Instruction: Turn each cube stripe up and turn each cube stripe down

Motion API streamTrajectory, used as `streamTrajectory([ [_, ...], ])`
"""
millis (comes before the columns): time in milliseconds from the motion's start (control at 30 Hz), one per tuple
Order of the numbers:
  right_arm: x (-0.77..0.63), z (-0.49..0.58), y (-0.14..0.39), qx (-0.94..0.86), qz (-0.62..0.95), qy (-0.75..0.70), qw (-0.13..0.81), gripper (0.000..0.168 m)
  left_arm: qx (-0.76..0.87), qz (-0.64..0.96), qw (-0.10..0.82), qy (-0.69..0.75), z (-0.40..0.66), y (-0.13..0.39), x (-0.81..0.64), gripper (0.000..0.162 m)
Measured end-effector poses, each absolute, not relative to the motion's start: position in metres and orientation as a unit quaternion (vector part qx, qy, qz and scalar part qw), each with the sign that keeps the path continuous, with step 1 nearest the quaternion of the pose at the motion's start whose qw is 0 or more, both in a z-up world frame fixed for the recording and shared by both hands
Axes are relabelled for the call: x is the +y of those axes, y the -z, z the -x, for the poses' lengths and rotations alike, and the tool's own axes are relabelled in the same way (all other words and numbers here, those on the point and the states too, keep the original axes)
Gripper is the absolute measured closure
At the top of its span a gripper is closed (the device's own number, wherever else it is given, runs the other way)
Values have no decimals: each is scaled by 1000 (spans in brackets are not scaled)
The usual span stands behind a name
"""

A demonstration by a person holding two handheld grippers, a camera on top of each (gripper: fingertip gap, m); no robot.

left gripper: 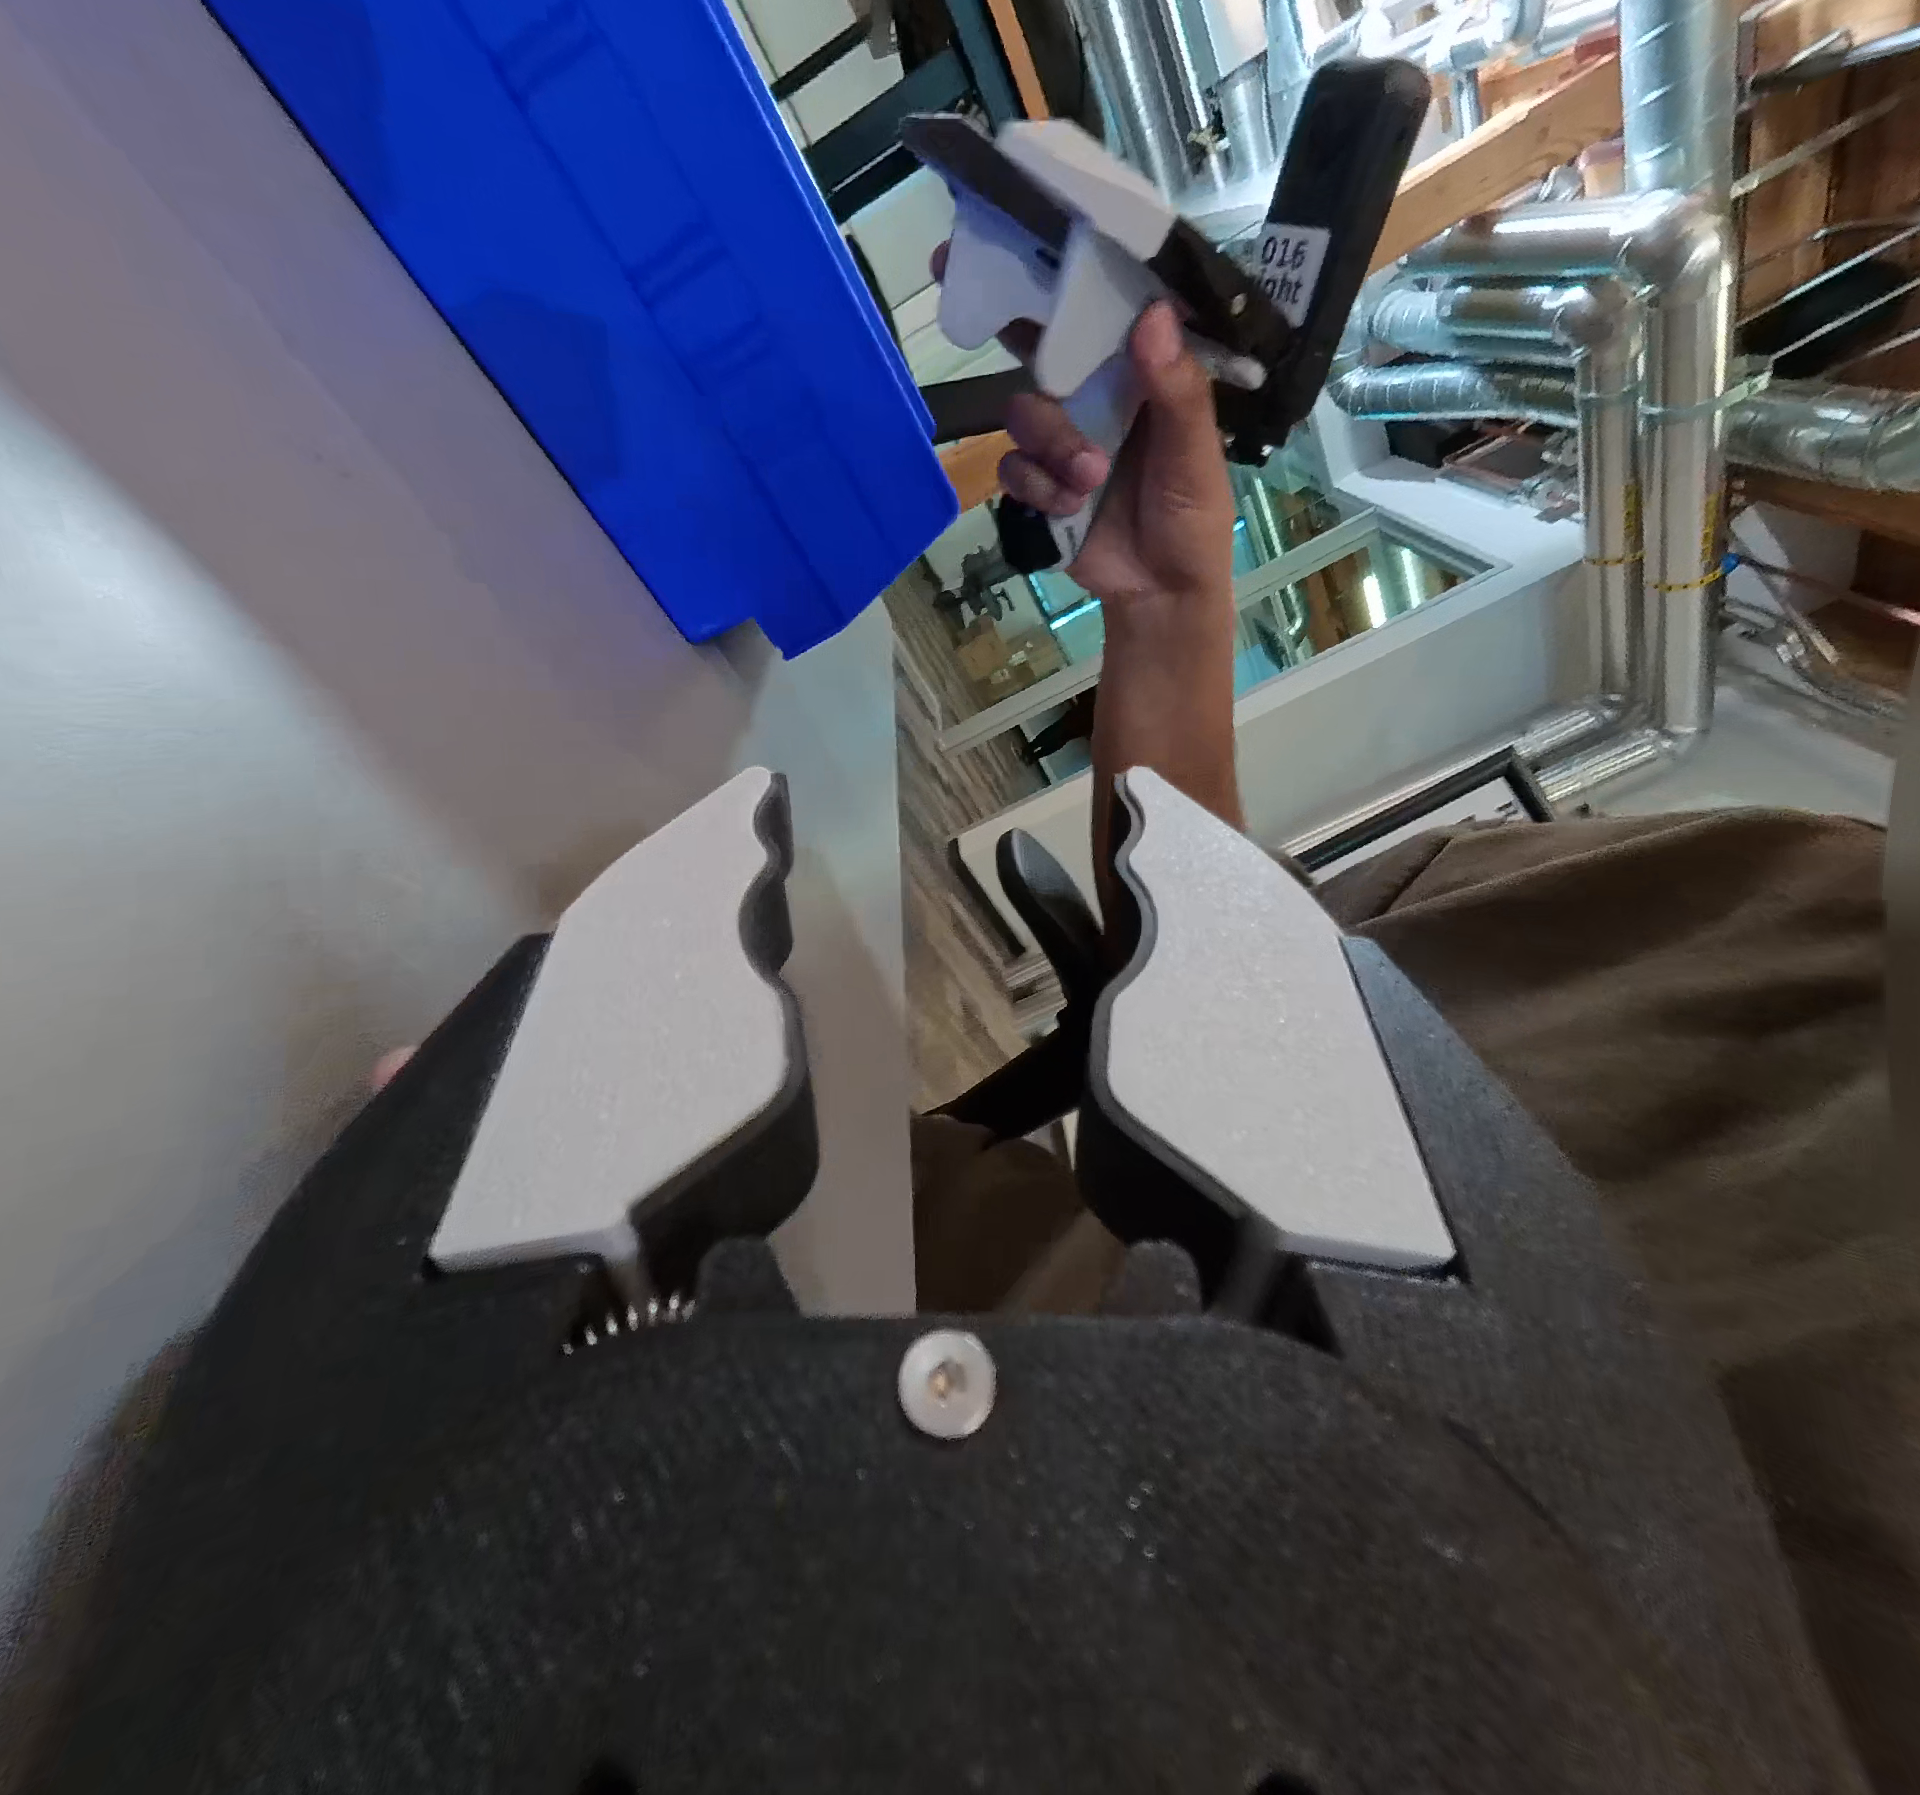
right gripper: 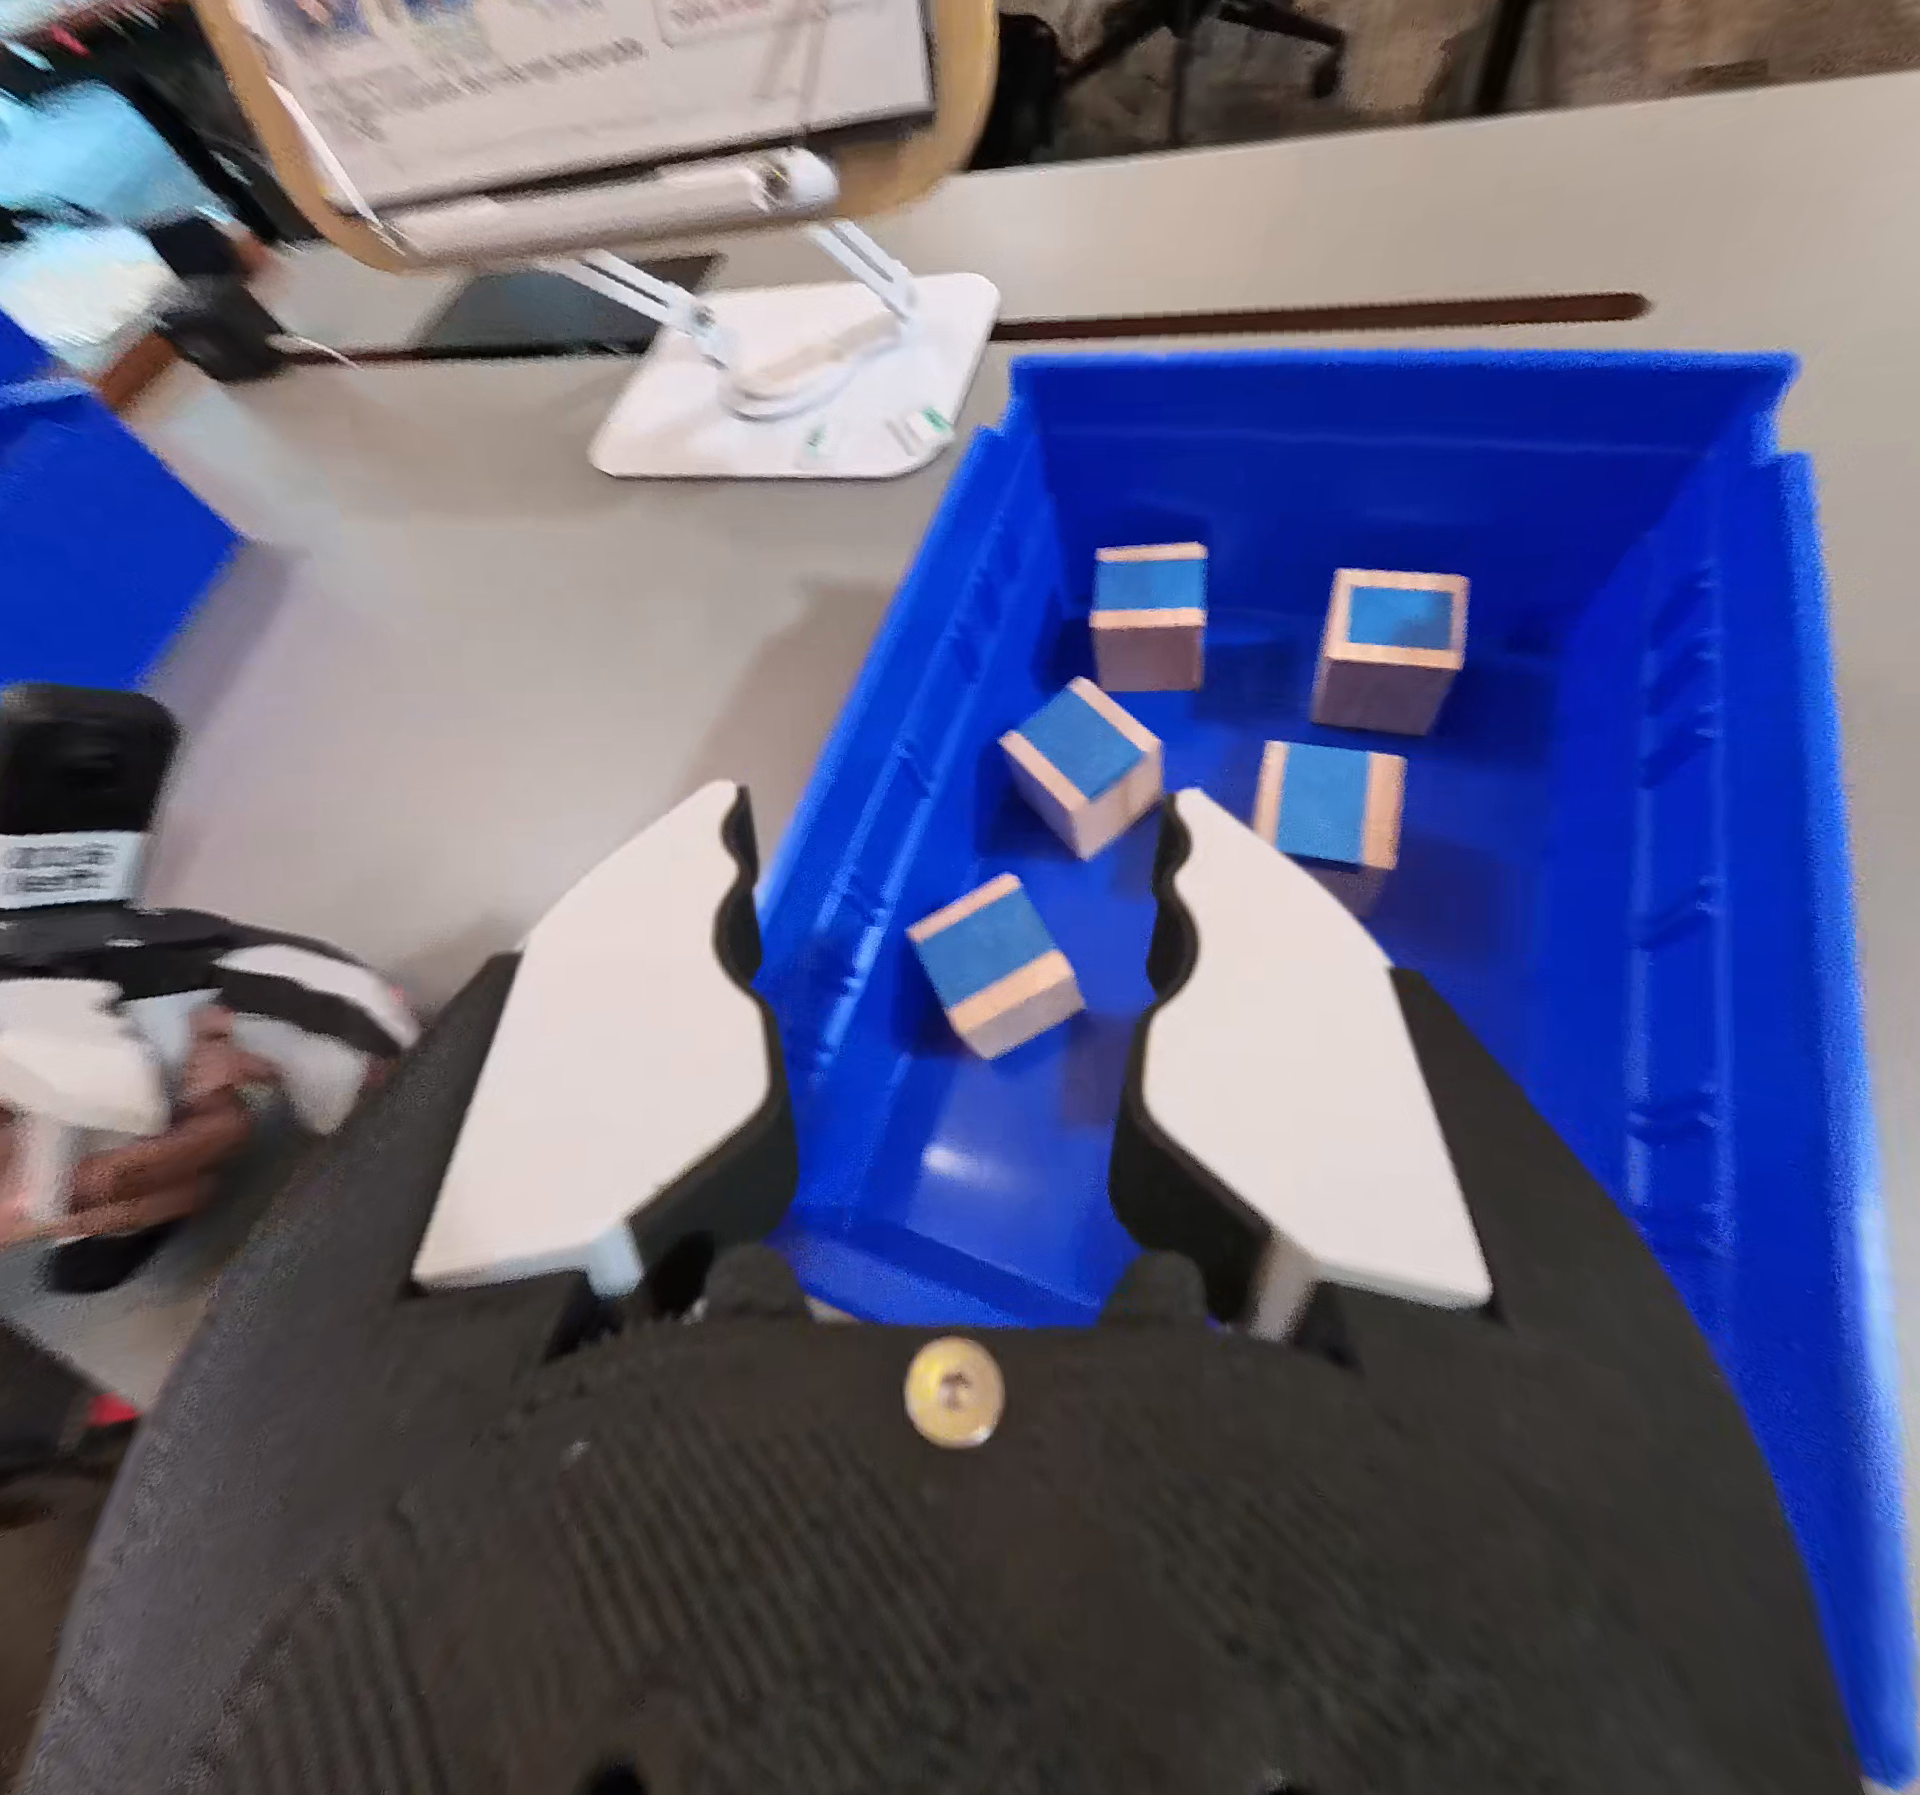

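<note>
Scanning from my left in the right wrist view, I see the left gripper (right gripper: 73,1028) low at the frame's edge, blurred, held in a hand (right gripper: 177,1158) over the grey table (right gripper: 436,665); from the left wrist view its jaws stand apart with nothing between them, pointed past the table edge toward the room. Further in sits a tablet on a white stand (right gripper: 800,395), its screen too blurred to make out. My right gripper (right gripper: 956,815) comes next, jaws spread wide and empty, hovering above the near end of the blue bin (right gripper: 1704,810). Inside the bin lie five wooden cubes, all with blue tape facing up: the nearest cube (right gripper: 992,961) sits between my fingertips in the picture, tilted askew; a second cube (right gripper: 1081,763) just beyond it is also turned at an angle; a back-left cube (right gripper: 1148,613) stands square; a fourth cube (right gripper: 1330,810) is partly hidden behind my right finger; and a back-right cube (right gripper: 1392,644) stands well apart from the bin's right wall. In the left wrist view, the right gripper (left gripper: 971,218) shows farther off, raised in a hand (left gripper: 1132,467) beside the bin's outer wall.
</note>
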State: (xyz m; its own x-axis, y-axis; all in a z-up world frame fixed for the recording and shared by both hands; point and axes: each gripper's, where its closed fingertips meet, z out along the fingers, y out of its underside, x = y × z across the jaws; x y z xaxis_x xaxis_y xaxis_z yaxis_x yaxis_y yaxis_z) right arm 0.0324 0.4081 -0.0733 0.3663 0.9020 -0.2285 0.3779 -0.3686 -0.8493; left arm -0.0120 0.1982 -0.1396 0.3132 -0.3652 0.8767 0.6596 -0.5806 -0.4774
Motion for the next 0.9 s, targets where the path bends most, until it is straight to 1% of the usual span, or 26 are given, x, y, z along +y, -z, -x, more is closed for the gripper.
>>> streamTrajectory([
  [133, 389, -29, 44, -429, 719, -410, 363, 95, -91, 690, 464, 549, 13, 133, 195, 104],
  [267, 390, -40, 33, -425, 707, -390, 409, 105, -103, 682, 477, 545, 13, 120, 188, 103],
  [367, 396, -59, 40, -388, 716, -395, 425, 108, -116, 656, 491, 561, 15, 96, 177, 103],
  [433, 400, -78, 44, -341, 715, -419, 445, 113, -116, 653, 515, 543, 21, 84, 166, 103],
  [500, 404, -100, 51, -293, 716, -435, 461, 114, -120, 664, 545, 497, 30, 80, 153, 104],
  [600, 417, -131, 68, -248, 727, -409, 492, 112, -150, 682, 582, 417, 52, 87, 134, 105],
  [700, 429, -146, 75, -242, 732, -385, 507, 110, -183, 661, 604, 405, 62, 81, 116, 104],
  [800, 429, -144, 74, -253, 719, -400, 509, 112, -168, 682, 598, 385, 52, 89, 108, 104],
  [900, 431, -147, 82, -268, 717, -376, 522, 112, -164, 699, 578, 387, 41, 97, 107, 104],
])
